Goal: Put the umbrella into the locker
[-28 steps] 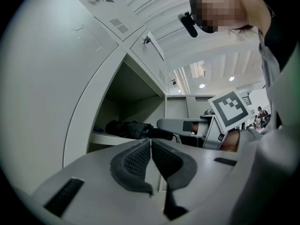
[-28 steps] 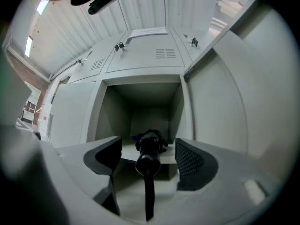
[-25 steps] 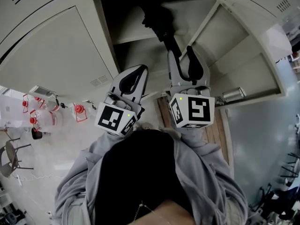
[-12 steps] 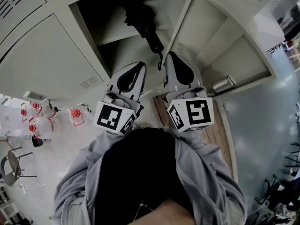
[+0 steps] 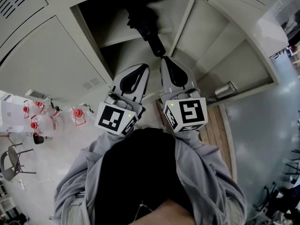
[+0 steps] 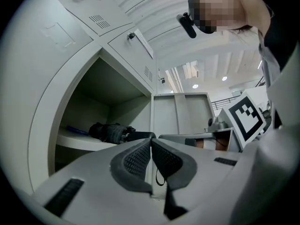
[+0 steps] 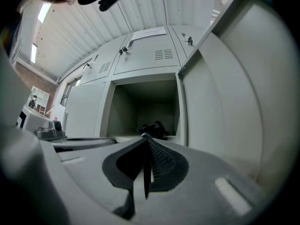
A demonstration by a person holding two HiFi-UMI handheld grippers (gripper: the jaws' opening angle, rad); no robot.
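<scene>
umbrella (image 5: 143, 22) on locker shelf (image 5: 117, 37); door (image 5: 220, 50) open, R side; grey flr (image 5: 262, 139)

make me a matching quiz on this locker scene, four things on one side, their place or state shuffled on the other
Things:
1. umbrella
2. locker door
3. right gripper
4. red objects

Places or states:
a. fingers together, nothing between them
b. on the floor, at the left of the head view
c. swung open
d. lying on the locker shelf

Pairs: 1-d, 2-c, 3-a, 4-b
</scene>
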